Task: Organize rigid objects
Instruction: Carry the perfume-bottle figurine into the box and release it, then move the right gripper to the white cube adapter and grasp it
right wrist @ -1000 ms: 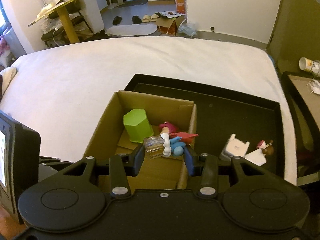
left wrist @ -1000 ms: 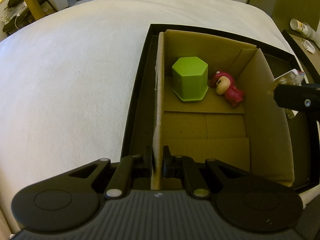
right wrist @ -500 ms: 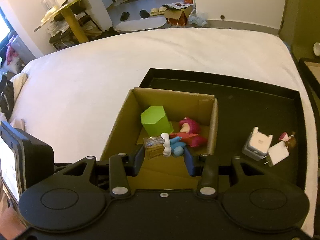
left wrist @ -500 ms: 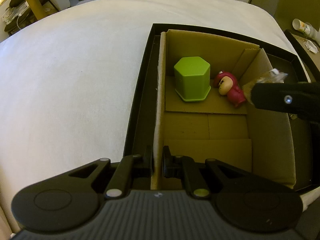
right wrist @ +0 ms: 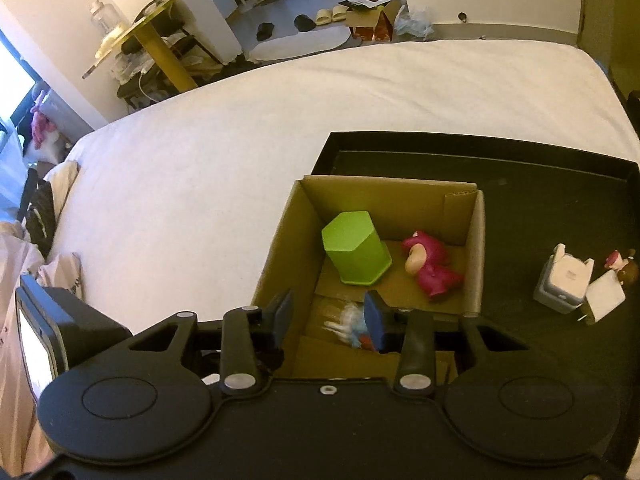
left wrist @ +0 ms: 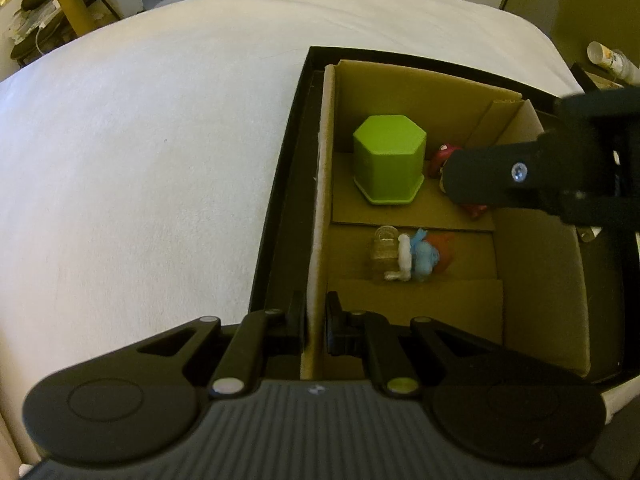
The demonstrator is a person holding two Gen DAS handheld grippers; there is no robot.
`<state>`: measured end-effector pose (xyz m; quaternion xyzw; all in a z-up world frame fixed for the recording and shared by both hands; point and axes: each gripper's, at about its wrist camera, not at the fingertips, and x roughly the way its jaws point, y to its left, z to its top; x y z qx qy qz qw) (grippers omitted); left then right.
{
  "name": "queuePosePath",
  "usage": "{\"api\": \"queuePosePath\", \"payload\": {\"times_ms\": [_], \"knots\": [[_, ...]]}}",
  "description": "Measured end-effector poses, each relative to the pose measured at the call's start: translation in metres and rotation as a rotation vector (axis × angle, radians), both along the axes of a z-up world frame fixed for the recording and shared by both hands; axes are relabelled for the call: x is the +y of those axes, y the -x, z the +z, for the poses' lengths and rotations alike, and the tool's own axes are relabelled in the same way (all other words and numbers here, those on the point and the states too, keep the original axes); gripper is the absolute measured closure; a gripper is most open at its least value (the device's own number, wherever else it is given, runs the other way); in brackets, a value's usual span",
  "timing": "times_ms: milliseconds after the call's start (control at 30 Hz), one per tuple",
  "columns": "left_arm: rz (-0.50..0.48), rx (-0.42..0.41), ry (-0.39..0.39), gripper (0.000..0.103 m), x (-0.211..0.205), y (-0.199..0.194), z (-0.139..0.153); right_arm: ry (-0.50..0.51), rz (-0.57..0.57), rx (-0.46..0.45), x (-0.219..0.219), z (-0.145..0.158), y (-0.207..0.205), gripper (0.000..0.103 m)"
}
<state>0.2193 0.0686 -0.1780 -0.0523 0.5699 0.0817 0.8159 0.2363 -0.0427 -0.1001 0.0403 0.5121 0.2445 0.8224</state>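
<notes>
A cardboard box stands in a black tray. My left gripper is shut on the box's left wall. Inside stand a green hexagonal container and a pink bear figure, partly hidden in the left wrist view. A small figure with a clear base, white and blue parts lies on the box floor. My right gripper is open and empty just above that figure; its arm shows in the left wrist view.
On the tray's right lie a white-grey block, a white card and a tiny doll. The tray rests on a white bed. A cup stands on a side table at the right.
My right gripper moved over the box, opened and released the small figure, which now lies on the box floor. My left gripper kept its hold on the wall.
</notes>
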Motion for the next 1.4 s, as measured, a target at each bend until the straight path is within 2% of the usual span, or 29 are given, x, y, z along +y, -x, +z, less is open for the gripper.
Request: {"api": "queuePosePath", "payload": {"times_ms": [267,667,1400], "knots": [[-0.006,0.004,-0.015,0.094,-0.003,-0.002,0.001,-0.003,-0.033,-0.005,-0.017,0.002,0.003,0.063],[-0.031,0.018,-0.081,0.092,-0.014,-0.004,-0.004,-0.006,-0.109,-0.042,-0.070,0.009,0.012,0.062],[-0.013,0.073,-0.153,0.090,-0.029,-0.014,-0.008,-0.052,-0.263,-0.022,-0.161,-0.013,0.013,0.061]]}}
